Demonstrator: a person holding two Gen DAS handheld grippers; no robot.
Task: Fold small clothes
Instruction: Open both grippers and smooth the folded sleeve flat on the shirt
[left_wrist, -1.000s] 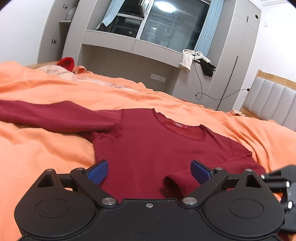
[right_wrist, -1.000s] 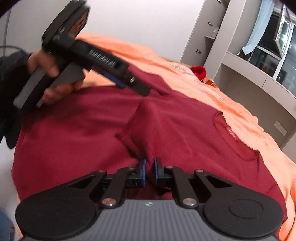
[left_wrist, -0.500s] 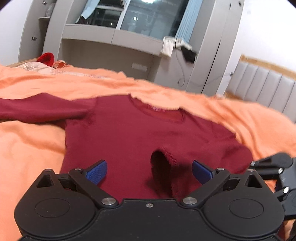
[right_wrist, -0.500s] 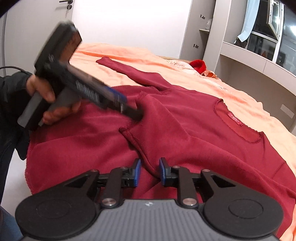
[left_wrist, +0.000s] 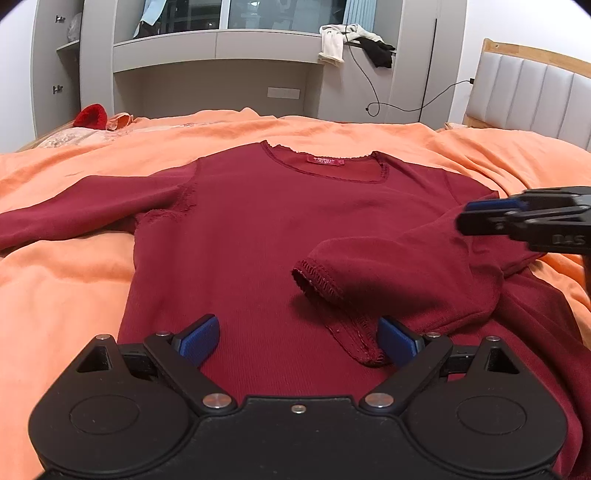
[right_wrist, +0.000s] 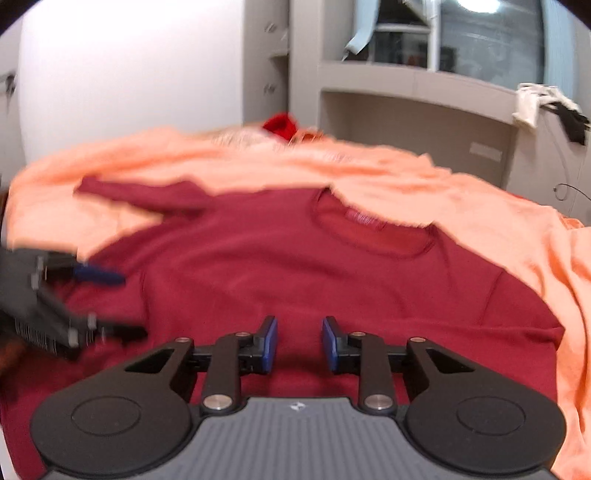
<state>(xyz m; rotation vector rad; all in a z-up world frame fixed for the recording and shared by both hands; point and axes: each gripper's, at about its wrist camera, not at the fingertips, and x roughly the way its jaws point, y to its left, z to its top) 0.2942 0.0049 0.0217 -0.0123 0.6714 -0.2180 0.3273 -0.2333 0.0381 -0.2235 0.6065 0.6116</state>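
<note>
A dark red long-sleeved top (left_wrist: 280, 221) lies flat on the orange bedspread (left_wrist: 74, 280), neckline away from me. Its right sleeve (left_wrist: 399, 266) lies folded across the body, cuff (left_wrist: 314, 277) near the middle. Its left sleeve (left_wrist: 74, 214) stretches out to the left. My left gripper (left_wrist: 297, 338) is open and empty, low over the hem. My right gripper (right_wrist: 298, 345) is open and empty above the top's body (right_wrist: 295, 266); it also shows at the right of the left wrist view (left_wrist: 517, 218). The left gripper shows blurred at the left of the right wrist view (right_wrist: 55, 314).
A grey wall unit (left_wrist: 221, 62) with a window stands behind the bed. Clothes (left_wrist: 351, 40) hang on its ledge with a cable below. A red item (left_wrist: 90, 116) lies at the bed's far left. A padded headboard (left_wrist: 528, 96) is at right.
My right gripper has opened, let go of the sleeve and pulled back to the right. The sleeve now lies folded across the body. My left gripper has drawn back toward the hem.
</note>
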